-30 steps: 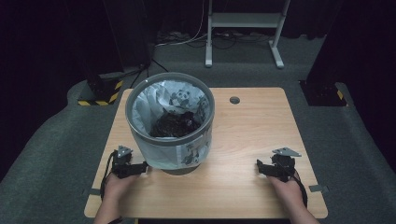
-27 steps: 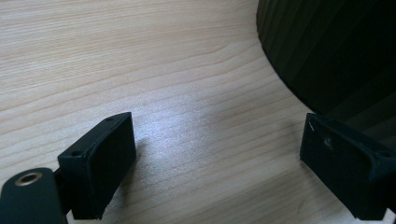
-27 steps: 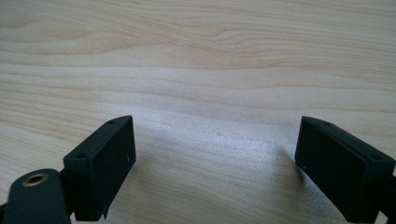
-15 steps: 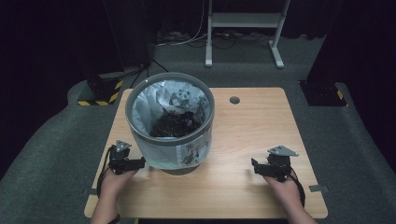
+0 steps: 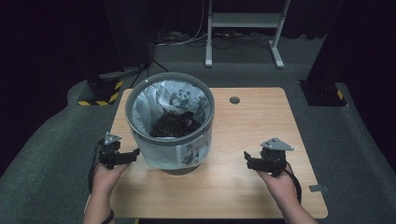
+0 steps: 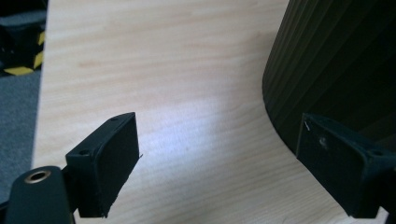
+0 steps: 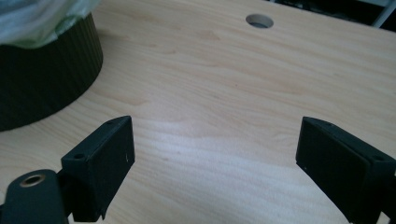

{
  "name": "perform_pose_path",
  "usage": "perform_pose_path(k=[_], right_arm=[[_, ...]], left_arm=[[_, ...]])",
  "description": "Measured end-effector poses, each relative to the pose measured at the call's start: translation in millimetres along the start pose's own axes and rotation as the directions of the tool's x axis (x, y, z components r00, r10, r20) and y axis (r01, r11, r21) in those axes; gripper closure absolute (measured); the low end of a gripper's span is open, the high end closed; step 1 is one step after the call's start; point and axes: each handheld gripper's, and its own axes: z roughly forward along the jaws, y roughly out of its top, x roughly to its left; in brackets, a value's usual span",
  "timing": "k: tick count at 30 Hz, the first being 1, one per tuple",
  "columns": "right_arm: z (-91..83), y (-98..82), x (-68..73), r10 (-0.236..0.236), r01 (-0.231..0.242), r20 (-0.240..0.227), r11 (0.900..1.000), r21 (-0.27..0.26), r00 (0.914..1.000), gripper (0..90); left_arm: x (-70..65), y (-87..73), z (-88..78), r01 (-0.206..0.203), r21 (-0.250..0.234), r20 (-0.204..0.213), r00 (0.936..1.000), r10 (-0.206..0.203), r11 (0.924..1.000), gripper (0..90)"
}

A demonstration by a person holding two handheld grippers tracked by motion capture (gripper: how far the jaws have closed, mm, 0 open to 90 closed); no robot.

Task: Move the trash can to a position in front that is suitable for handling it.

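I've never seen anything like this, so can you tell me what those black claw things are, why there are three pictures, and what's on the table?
Those black claws are tools that a person holds, one in each hand. The left hand-held gripper sits beside the bin, and the right hand-held gripper is over bare table. One picture comes from a camera high above, looking down. The other two come from small cameras riding on each tool, so you see its two black jaws sticking up from the bottom. On the wooden table stands a round grey bin lined with a plastic bag that has a panda printed on it, with dark rubbish inside. Both tools are open and hold nothing.
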Motion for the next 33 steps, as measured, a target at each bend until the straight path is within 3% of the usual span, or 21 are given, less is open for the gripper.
perform_pose_path(k=[4,5,12,15,19,21,23,25,28,31,33], right_arm=[[1.3,16.9,5.5,0.008,-0.008,-0.008,1.0,-0.003,0.9999,12.9],[2.1,21.5,6.7,0.011,-0.011,-0.014,1.0,-0.001,0.9998,12.9],[9.7,44.6,17.8,-0.005,0.005,-0.014,1.0,-0.027,0.9999,13.2],[19.5,54.7,28.0,-0.008,0.008,-0.025,1.0,-0.005,0.9996,13.9],[26.3,61.1,36.5,0.0,-0.001,-0.019,1.0,-0.021,0.9998,13.8],[29.8,65.4,41.3,0.005,-0.006,-0.016,0.999,-0.042,0.9999,14.1],[33.4,69.9,46.1,0.017,-0.018,-0.021,0.998,-0.065,0.9996,14.4],[35.4,72.1,48.9,0.02,-0.021,-0.02,0.997,-0.071,0.9996,13.7],[40.4,79.3,59.2,0.021,-0.025,-0.036,0.991,-0.129,0.9991,13.2],[42.2,82.7,63.6,0.012,-0.013,-0.008,0.988,-0.153,0.9999,13.4],[42.2,85.9,67.9,-0.018,0.017,-0.002,0.977,-0.215,0.9998,13.2]], left_arm=[[4.3,6.6,-6.1,0.042,-0.029,0.026,0.9988,-0.041,0.9987,13.4],[8.3,8.9,-8.1,0.078,-0.044,0.031,0.9966,-0.077,0.996,14.2],[8.9,19.1,-16.1,0.063,-0.079,0.011,0.998,-0.063,0.9948,14.4],[8.1,29.4,-21.6,0.083,-0.143,0.001,0.9965,-0.084,0.9863,14.4],[5.9,38.4,-23.7,0.081,-0.168,-0.044,0.995,-0.089,0.9825,14.4],[4.5,41.7,-23.5,0.071,-0.181,-0.054,0.9952,-0.082,0.9809,14.4],[5.5,43.1,-21.5,0.089,-0.199,-0.035,0.9945,-0.098,0.9759,14.8],[5.8,43.7,-20.1,0.093,-0.2,-0.033,0.9943,-0.101,0.9754,15.0],[1.5,48.0,-17.7,0.069,-0.202,-0.043,0.9959,-0.079,0.9769,15.1],[-2.5,50.6,-16.1,0.054,-0.208,-0.041,0.9971,-0.064,0.9765,15.4],[-6.4,51.6,-13.2,0.028,-0.205,-0.029,0.999,-0.035,0.9783,15.4]])
